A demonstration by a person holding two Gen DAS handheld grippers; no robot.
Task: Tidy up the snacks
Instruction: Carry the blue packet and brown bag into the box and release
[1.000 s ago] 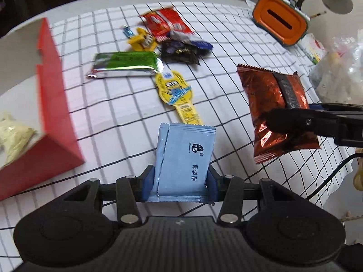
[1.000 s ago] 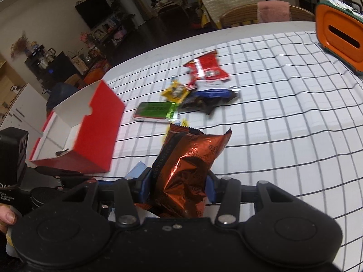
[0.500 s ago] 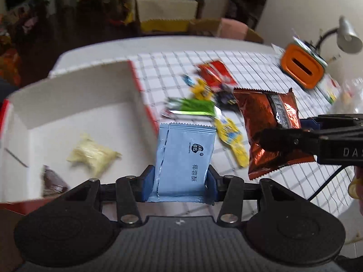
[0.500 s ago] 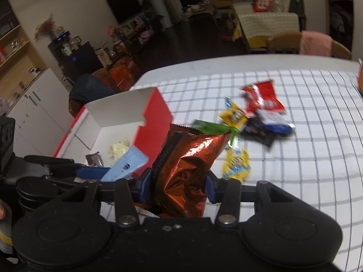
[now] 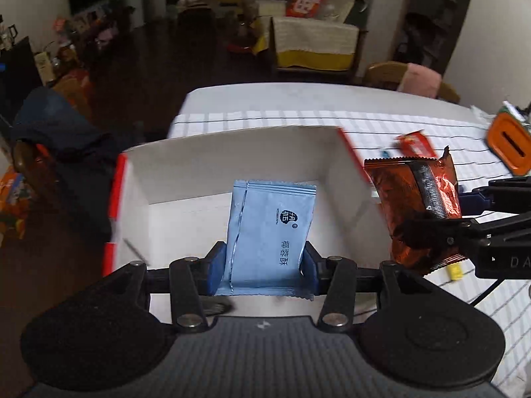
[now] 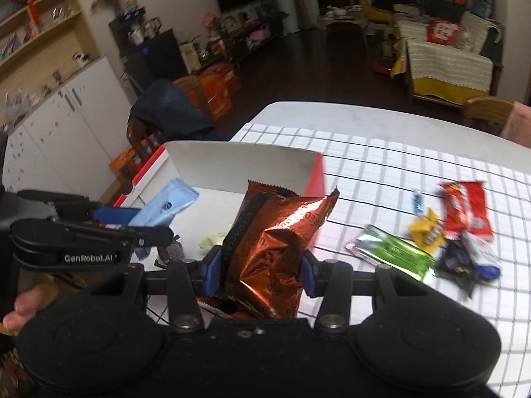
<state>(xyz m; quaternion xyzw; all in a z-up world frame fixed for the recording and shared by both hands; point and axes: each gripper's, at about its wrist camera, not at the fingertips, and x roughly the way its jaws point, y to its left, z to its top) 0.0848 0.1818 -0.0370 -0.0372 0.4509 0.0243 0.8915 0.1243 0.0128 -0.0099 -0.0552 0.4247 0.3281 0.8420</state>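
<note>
a: left gripper (image 5: 262, 267) — jaws?
b: pinching a pale blue sachet (image 5: 270, 232), upright, above the open red-and-white box (image 5: 186, 169).
a: right gripper (image 6: 259, 273)?
b: jaws pinching a crinkled copper foil packet (image 6: 275, 248), at the box's right wall.
a: other snacks?
b: green wrapper (image 6: 395, 253), yellow pack (image 6: 426, 233), red pack (image 6: 466, 210) loose on the checked table (image 6: 398, 165), right of the box.

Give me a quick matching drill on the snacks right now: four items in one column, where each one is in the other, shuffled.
Items:
1. blue packet
2. copper bag
3. green bar
4. pale yellow snack

Places:
A. lying on the checked cloth
B. in the right gripper
C. inside the red box
D. in the left gripper

Pairs: 1-D, 2-B, 3-A, 4-C
</note>
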